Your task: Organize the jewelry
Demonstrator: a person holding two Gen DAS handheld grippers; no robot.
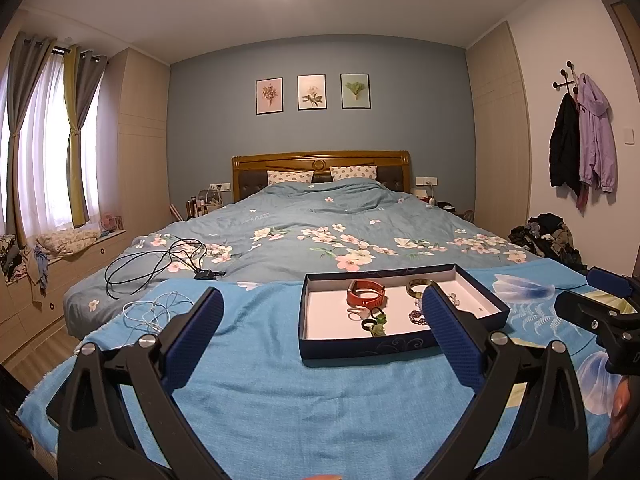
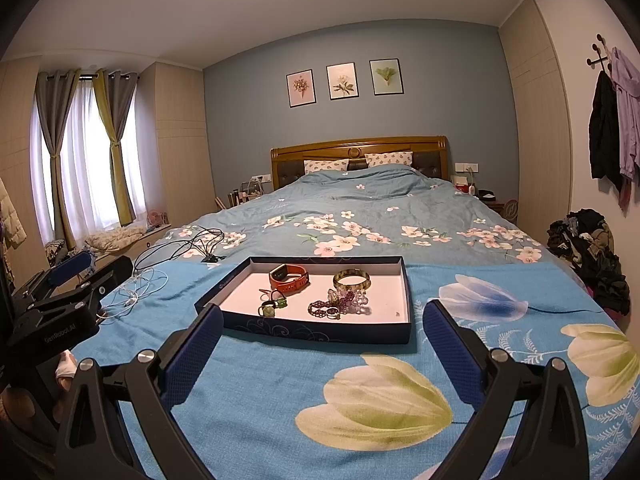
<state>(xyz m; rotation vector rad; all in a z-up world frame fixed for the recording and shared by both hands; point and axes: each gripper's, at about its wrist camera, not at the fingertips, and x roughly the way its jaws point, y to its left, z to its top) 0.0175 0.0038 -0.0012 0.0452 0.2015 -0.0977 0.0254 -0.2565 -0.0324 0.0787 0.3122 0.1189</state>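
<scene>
White lettering "GenRobot.AI" runs along the black body of the left claw (image 2: 72, 276), seen from the right wrist view.

At frame left I saw black cables (image 1: 160, 260) and white earphones (image 1: 154, 308) on the bed, three framed prints (image 1: 312, 92) above the headboard (image 1: 320, 160).

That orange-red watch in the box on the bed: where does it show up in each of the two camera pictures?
Left wrist view: the orange-red watch sits right of centre, toward the far side of the box, just beyond the open left gripper.
Right wrist view: the watch sits left of centre, far-left part of the box.
Shared landmark: the green bangle, right of the watch in both.
</scene>
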